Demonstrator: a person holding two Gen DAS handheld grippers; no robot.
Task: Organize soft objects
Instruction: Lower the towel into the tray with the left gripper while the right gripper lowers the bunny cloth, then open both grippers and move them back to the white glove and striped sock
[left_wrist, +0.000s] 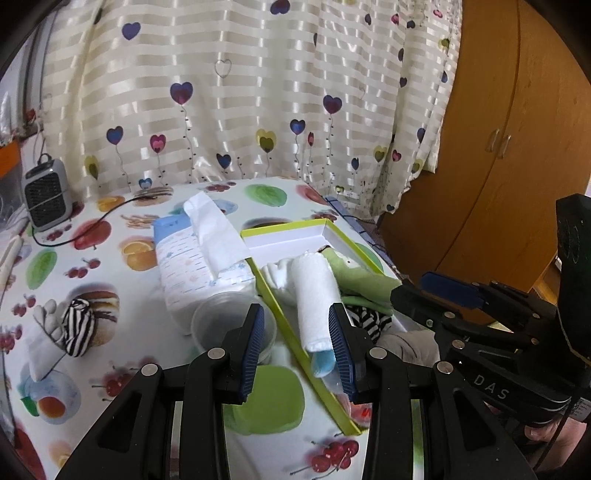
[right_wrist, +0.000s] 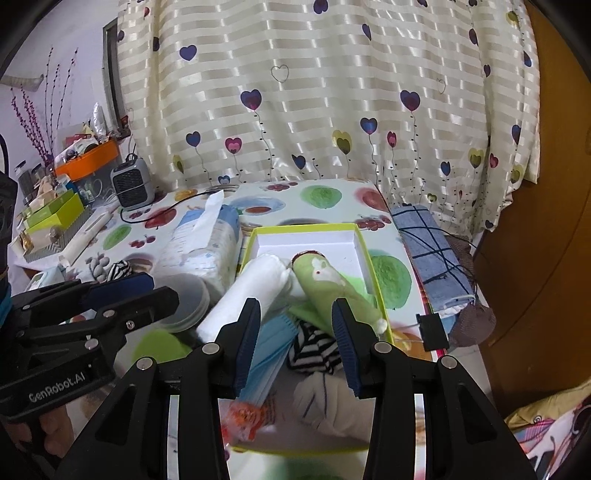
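Green-rimmed box (right_wrist: 364, 247): on the fruit-print table (right_wrist: 332, 194), white inside, far half bare, near half crowded with rolled socks.
White roll (right_wrist: 255, 284): at ten o'clock in the box, lying over the left wall, part in and part out.
Green roll (right_wrist: 328, 284): at the centre, slanting toward four o'clock, inside the walls.
Striped roll in box (right_wrist: 314, 347): at six o'clock, beside a blue sock (right_wrist: 271, 354) and a pale sock (right_wrist: 328, 402).
Stray striped sock (left_wrist: 77, 325): out on the table at nine o'clock, well apart from the box.
Left gripper (left_wrist: 297, 350): jaws apart, nothing pinched; white roll showing between them, untouched as far as can be told.
Right gripper (right_wrist: 295, 345): jaws apart and empty, hovering over the near pile.
Tissue pack (left_wrist: 199, 258) and plastic cup (left_wrist: 232, 321): just beside the left wall.
Risk: white roll tipping off the wall onto the table if nudged; cup likely knocked over by the left fingers; rolls possibly unrolling from a loose pinch.
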